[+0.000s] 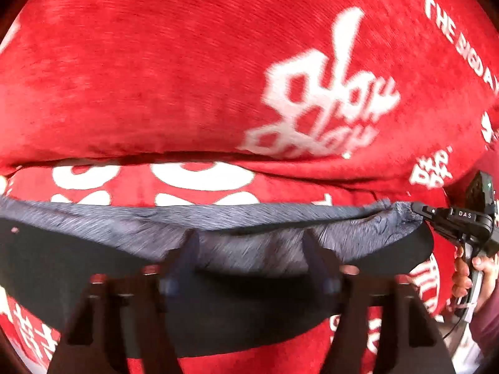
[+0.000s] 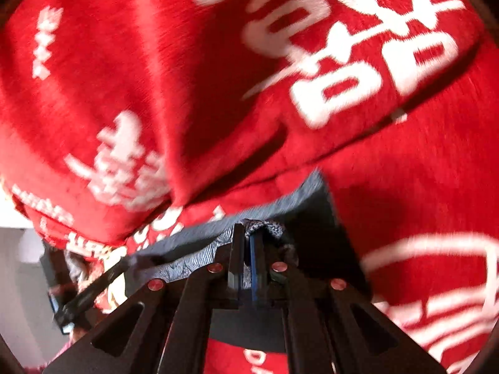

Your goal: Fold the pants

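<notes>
Left wrist view: the left gripper [image 1: 251,249] fills the lower centre of the frame, its two dark fingers [image 1: 187,249] standing apart. Grey cloth of the pants [image 1: 249,218] lies in the gap between them, but blur hides whether the pads press on it, so a grasp cannot be told. The pants form a band across the middle of the frame, with a grey fuzzy edge above a dark, smooth part that reaches down behind the fingers. They hang or lie in front of a red blanket [image 1: 156,78] with white lettering, which covers the upper frame and shows again at lower left and lower right. A fold in the blanket runs level across the frame just above the pants. At the right edge, the right gripper [image 1: 416,208] meets the grey corner of the pants; a hand [image 1: 474,271] grips its handle below, with a sleeve at the lower right corner.

Right wrist view: the right gripper [image 2: 248,233] sits at lower centre, its fingers clenched together on a bunched grey edge of the pants [image 2: 268,227]. From there the grey hem runs toward the lower left and the upper right. The red blanket [image 2: 93,78] fills most of the frame, strongly blurred. At lower left lies a pale surface, with a dark object too blurred to identify.
</notes>
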